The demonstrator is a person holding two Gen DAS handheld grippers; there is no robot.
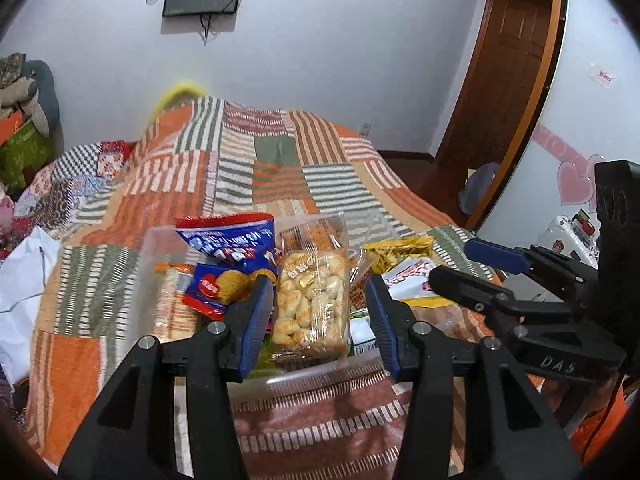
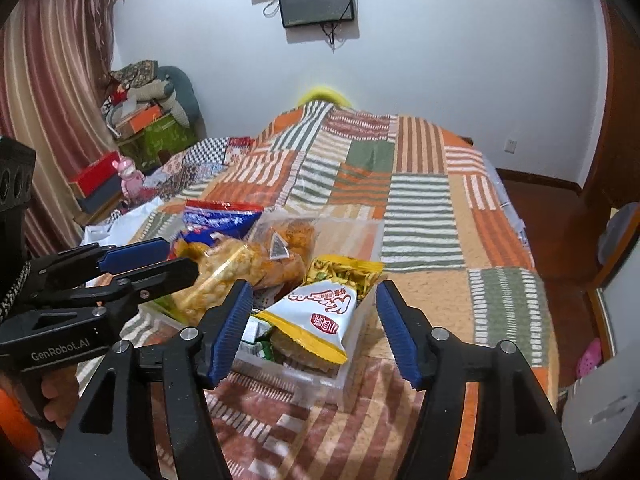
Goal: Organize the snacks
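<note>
A clear plastic bin [image 1: 304,376] on the bed holds several snack bags; it also shows in the right wrist view [image 2: 356,332]. My left gripper [image 1: 318,312] is open, its blue pads on either side of a clear bag of pale biscuits [image 1: 312,304] standing in the bin, not touching. A blue and red cookie bag [image 1: 228,248] leans at the left. My right gripper [image 2: 314,320] is open above the bin's right end, over a white and yellow chip bag [image 2: 316,320]. A yellow bag [image 2: 344,272] and an orange snack bag [image 2: 280,256] lie behind.
The bed has an orange, green and white striped patchwork cover [image 2: 400,208]. A white plastic bag [image 1: 24,280] lies at the bed's left edge. Boxes and a pink toy [image 2: 130,176] stand at the left wall. A wooden door [image 1: 508,60] is at the right.
</note>
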